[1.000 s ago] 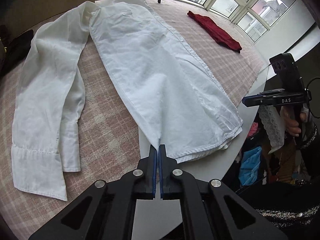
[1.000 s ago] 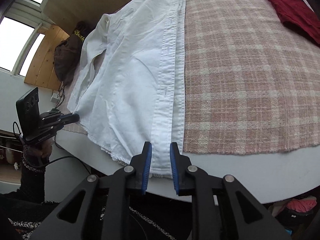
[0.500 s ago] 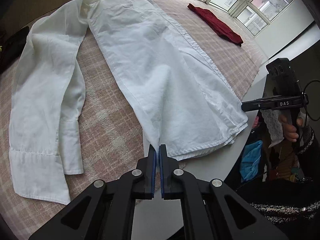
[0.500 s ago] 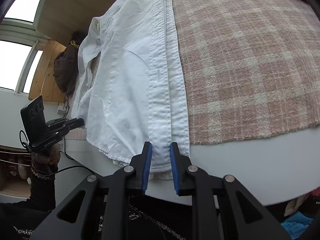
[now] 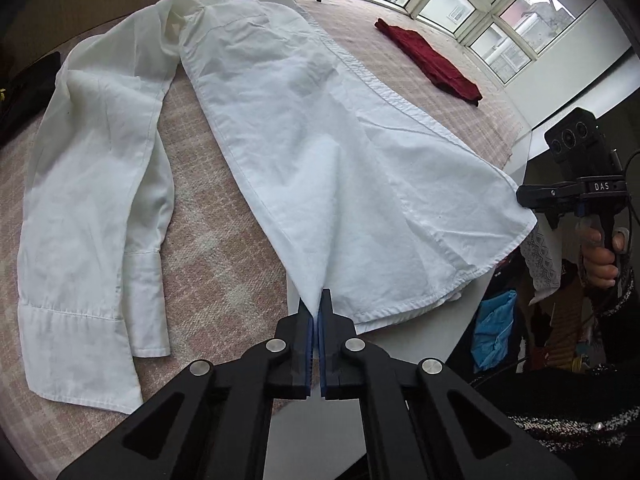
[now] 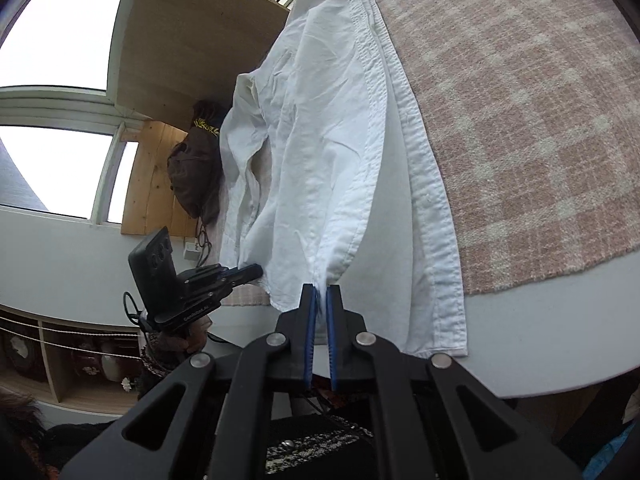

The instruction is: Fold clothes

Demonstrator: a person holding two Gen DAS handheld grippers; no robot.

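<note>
A: Status on your grippers?

B: Your left gripper (image 5: 315, 300) is pinched on the hem of the white shirt (image 5: 304, 128) at its near-left corner. Your right gripper (image 6: 321, 296) is pinched on the hem at the near-right corner, by the button placket (image 6: 424, 184). A second ago the right one only straddled the placket edge, fingers apart. Now it's clamped and the cloth rises off the table there.

A: Where's the shirt lying?

B: Lengthwise on the pink plaid cloth (image 5: 208, 248), collar far, hem near, hanging over the white table edge (image 6: 560, 320). Body looks already doubled along its length. Both sleeves (image 5: 92, 184) are stacked off to the left. The hem is lifted and taut between your two grips; half a second back it lay flat.

A: Meaning?

B: You've got both hem corners, so my read is you're set to carry the hem toward the collar. Keep the tension even, or the lower layer will probably slip and drag. The red garment (image 5: 430, 60) at far right is well clear.
</note>
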